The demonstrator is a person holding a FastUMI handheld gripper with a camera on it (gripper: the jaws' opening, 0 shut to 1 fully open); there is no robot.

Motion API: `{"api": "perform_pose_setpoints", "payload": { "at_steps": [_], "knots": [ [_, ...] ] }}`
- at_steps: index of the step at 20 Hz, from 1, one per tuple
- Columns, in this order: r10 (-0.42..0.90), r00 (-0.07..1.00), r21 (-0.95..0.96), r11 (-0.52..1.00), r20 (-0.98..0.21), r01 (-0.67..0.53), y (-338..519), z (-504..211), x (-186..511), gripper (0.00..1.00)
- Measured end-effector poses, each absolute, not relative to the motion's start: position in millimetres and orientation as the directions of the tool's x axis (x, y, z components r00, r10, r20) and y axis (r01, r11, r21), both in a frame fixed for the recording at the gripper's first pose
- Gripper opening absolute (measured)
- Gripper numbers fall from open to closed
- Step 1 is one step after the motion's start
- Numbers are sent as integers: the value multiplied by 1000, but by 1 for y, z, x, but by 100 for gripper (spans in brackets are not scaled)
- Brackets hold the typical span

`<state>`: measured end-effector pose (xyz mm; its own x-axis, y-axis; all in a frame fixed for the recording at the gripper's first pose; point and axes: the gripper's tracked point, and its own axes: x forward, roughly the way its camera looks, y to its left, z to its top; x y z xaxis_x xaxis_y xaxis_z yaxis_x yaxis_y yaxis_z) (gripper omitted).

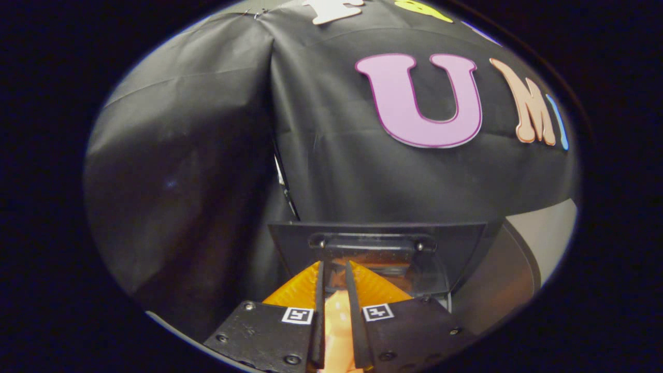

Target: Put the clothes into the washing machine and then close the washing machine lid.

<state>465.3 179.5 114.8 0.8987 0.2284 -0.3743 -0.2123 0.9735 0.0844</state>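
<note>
My gripper (335, 267) points at the washing machine's lid (456, 248), a dark see-through panel that stands raised just beyond the fingertips. A handle bar (373, 242) runs across the lid near its top edge. A pale orange piece of clothing (337, 326) sits pinched in the narrow gap between the two fingers, which are nearly together. The cloth's reflection glows in the lid panel. The drum opening is hidden below the fingers.
The booth's black cloth wall (207, 155) hangs close behind and to the left of the lid. To the right of the lid a curved grey surface (505, 285) shows, with a pale wall (551, 233) past it.
</note>
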Motion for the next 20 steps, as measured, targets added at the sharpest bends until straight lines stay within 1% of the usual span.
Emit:
{"api": "perform_pose_setpoints", "payload": {
  "at_steps": [1, 2, 4, 5, 8, 11, 12, 15, 20],
  "knots": [
    [224, 898, 84, 975, -378, -208, 178, 116, 466, 23],
    [218, 899, 85, 976, -380, -201, 178, 115, 466, 28],
    [216, 906, 88, 976, -365, -197, 177, 118, 472, 30],
    [211, 912, 86, 977, -351, -193, 177, 120, 474, 33],
    [194, 931, 48, 981, -309, -188, 177, 127, 490, 66],
    [142, 950, 9, 989, -277, -145, 171, 131, 509, 98],
    [123, 952, -2, 992, -279, -129, 168, 131, 517, 99],
    [37, 956, -48, 997, -290, -54, 156, 124, 546, 98],
    [-11, 952, -52, 999, -307, -5, 149, 105, 579, 97]
  ]
}}
